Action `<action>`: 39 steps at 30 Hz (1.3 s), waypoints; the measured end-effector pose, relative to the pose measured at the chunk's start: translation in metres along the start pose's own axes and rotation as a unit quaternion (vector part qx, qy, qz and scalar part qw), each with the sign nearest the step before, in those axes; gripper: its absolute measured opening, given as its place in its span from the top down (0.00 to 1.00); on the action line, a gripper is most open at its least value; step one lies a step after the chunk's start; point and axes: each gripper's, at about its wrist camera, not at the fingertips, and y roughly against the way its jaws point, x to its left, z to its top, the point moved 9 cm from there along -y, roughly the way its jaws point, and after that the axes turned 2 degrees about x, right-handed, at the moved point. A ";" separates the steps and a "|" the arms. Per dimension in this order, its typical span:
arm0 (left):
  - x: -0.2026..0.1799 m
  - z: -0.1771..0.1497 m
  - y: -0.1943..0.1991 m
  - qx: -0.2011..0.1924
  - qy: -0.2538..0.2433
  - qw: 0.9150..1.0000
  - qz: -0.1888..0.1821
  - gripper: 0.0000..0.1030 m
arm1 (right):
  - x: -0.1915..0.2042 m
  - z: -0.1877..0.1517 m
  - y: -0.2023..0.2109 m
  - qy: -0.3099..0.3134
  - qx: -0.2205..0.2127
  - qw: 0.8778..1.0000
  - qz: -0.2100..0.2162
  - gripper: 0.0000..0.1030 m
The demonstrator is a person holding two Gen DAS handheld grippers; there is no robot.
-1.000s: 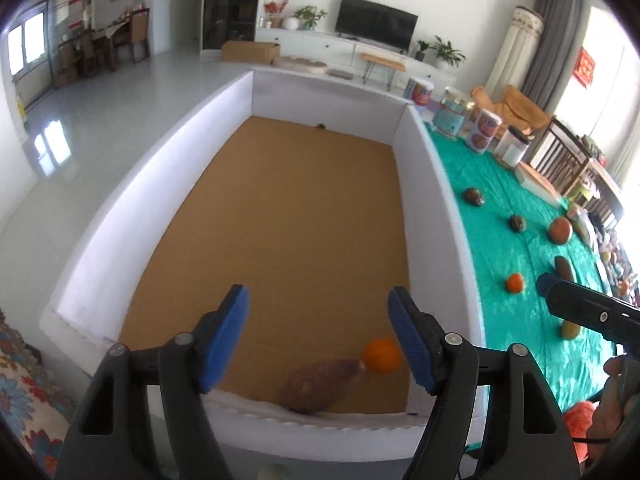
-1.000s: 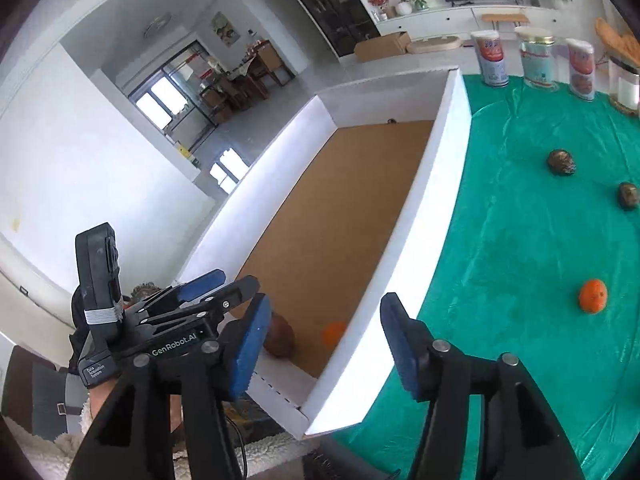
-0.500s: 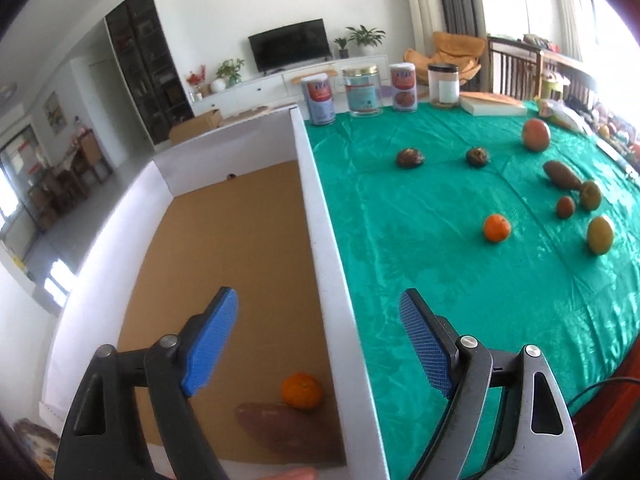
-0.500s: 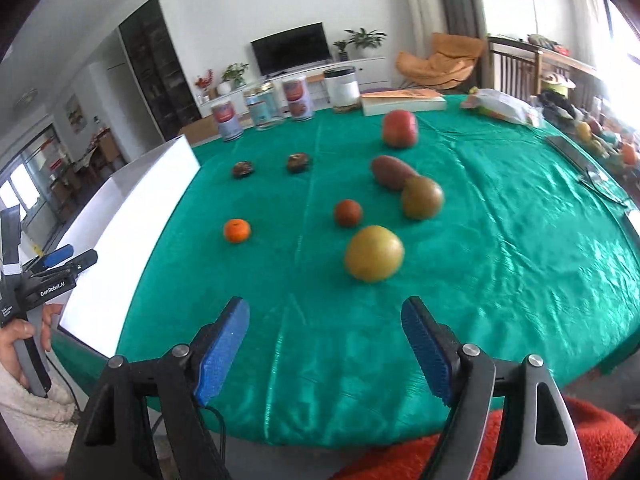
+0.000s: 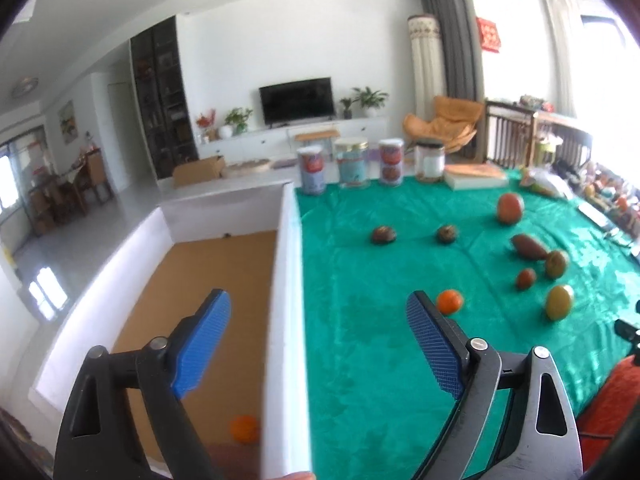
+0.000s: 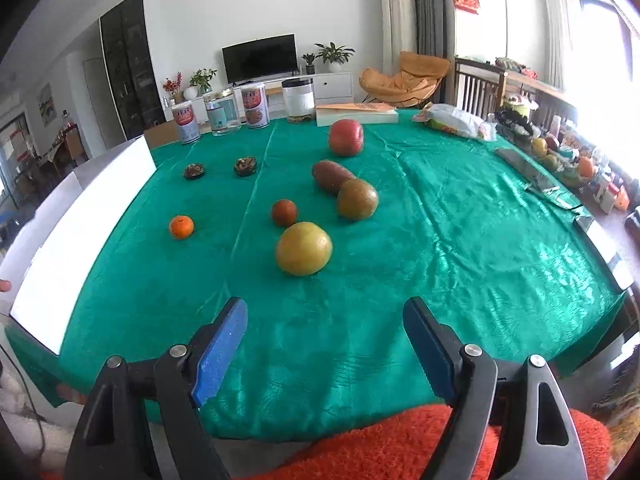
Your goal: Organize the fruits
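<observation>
Both hand-held grippers hang over a table draped in a green cloth (image 6: 440, 240), their blue-padded jaws spread wide after just opening, with nothing between them. The right gripper (image 6: 324, 344) faces the loose fruit from the near edge of the table. A large yellow citrus (image 6: 304, 249) lies straight ahead at 12 o'clock. Just beyond it sit a small dark red fruit (image 6: 284, 212) at 11 o'clock and a greenish-brown round fruit (image 6: 357, 199) at 1 o'clock. The latter touches a brown sweet potato (image 6: 331, 176) behind it. A red apple (image 6: 346, 137) sits farther back, and two dark, rough fruits (image 6: 194, 170) lie at 10 o'clock. A small orange (image 6: 181, 227) rests alone toward the left, near a white-walled box (image 6: 80, 216).

The left gripper (image 5: 318, 344) straddles that box's right wall (image 5: 286, 320). One finger is over the brown cardboard floor and the other is over the cloth. A second orange (image 5: 245, 430) lies inside, in the box's near right corner, at 7 o'clock. Four canisters (image 5: 352, 162) line the table's far edge.
</observation>
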 end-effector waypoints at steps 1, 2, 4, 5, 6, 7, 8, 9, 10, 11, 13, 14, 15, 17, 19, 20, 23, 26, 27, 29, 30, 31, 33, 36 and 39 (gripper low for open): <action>-0.015 0.001 0.002 -0.002 0.006 1.000 -0.027 0.10 | -0.005 0.002 0.003 0.005 -0.009 1.000 -0.017 0.14; -0.030 0.000 0.000 0.002 0.008 0.999 -0.052 0.10 | -0.010 0.004 0.005 0.005 -0.016 0.999 -0.027 0.13; -0.060 -0.008 -0.014 0.026 0.011 0.995 -0.096 0.10 | -0.016 0.005 0.005 -0.007 -0.016 0.999 -0.028 0.13; -0.073 -0.014 -0.023 0.040 0.012 0.993 -0.114 0.10 | -0.018 0.004 0.004 -0.014 -0.013 1.000 -0.022 0.13; -0.084 -0.020 -0.033 0.053 0.016 0.991 -0.125 0.10 | -0.019 0.003 0.004 -0.018 -0.010 1.000 -0.018 0.13; -0.092 -0.027 -0.044 0.064 0.022 0.989 -0.131 0.10 | -0.020 0.002 0.003 -0.020 -0.009 1.000 -0.018 0.13; -0.098 -0.034 -0.055 0.073 0.030 0.988 -0.133 0.10 | -0.020 0.000 0.003 -0.020 -0.009 1.000 -0.018 0.13; -0.105 -0.040 -0.067 0.080 0.038 0.987 -0.134 0.10 | -0.020 -0.001 0.003 -0.020 -0.009 1.000 -0.016 0.13; -0.108 -0.046 -0.076 0.083 0.043 0.987 -0.133 0.10 | -0.019 -0.002 0.002 -0.020 -0.008 1.000 -0.015 0.13; -0.110 -0.052 -0.087 0.088 0.041 0.987 -0.125 0.10 | -0.019 -0.002 0.000 -0.019 -0.006 1.000 -0.014 0.13; -0.114 -0.065 -0.104 0.107 0.026 0.988 -0.105 0.10 | -0.018 -0.003 -0.003 -0.019 -0.001 1.000 -0.012 0.13; -0.116 -0.070 -0.111 0.116 0.020 0.988 -0.098 0.10 | -0.018 -0.004 -0.005 -0.019 0.002 1.000 -0.010 0.13; -0.117 -0.073 -0.116 0.124 0.014 0.988 -0.095 0.10 | -0.017 -0.005 -0.006 -0.020 0.004 1.000 -0.008 0.13; -0.121 -0.075 -0.117 0.125 0.012 0.986 -0.106 0.10 | -0.017 -0.006 -0.009 -0.022 0.008 1.000 -0.005 0.12; -0.125 -0.075 -0.117 0.116 0.004 0.987 -0.111 0.10 | -0.018 -0.006 -0.012 -0.024 0.014 1.000 -0.001 0.12; -0.127 -0.075 -0.119 0.117 -0.002 0.987 -0.114 0.10 | -0.018 -0.007 -0.013 -0.025 0.016 1.000 0.000 0.13; -0.133 -0.078 -0.121 0.126 -0.006 0.984 -0.129 0.10 | -0.018 -0.007 -0.016 -0.027 0.020 0.999 0.005 0.12; -0.138 -0.079 -0.127 0.133 -0.009 0.982 -0.135 0.10 | -0.019 -0.007 -0.017 -0.031 0.021 0.999 0.010 0.12; -0.139 -0.079 -0.128 0.136 -0.011 0.981 -0.136 0.10 | -0.019 -0.007 -0.017 -0.032 0.021 0.999 0.011 0.12; -0.141 -0.080 -0.131 0.142 -0.013 0.980 -0.140 0.10 | -0.020 -0.007 -0.017 -0.034 0.021 0.999 0.014 0.12; -0.142 -0.081 -0.132 0.146 -0.014 0.979 -0.141 0.10 | -0.020 -0.008 -0.018 -0.035 0.021 0.999 0.015 0.12; -0.143 -0.082 -0.133 0.149 -0.016 0.978 -0.143 0.10 | -0.020 -0.008 -0.018 -0.035 0.022 0.999 0.016 0.12; -0.144 -0.083 -0.135 0.156 -0.018 0.977 -0.144 0.10 | -0.019 -0.008 -0.019 -0.034 0.023 0.999 0.017 0.12; -0.147 -0.086 -0.139 0.170 -0.022 0.974 -0.147 0.10 | -0.019 -0.008 -0.018 -0.034 0.024 0.999 0.017 0.12; -0.150 -0.089 -0.143 0.187 -0.028 0.971 -0.149 0.10 | -0.018 -0.008 -0.018 -0.034 0.024 0.999 0.017 0.12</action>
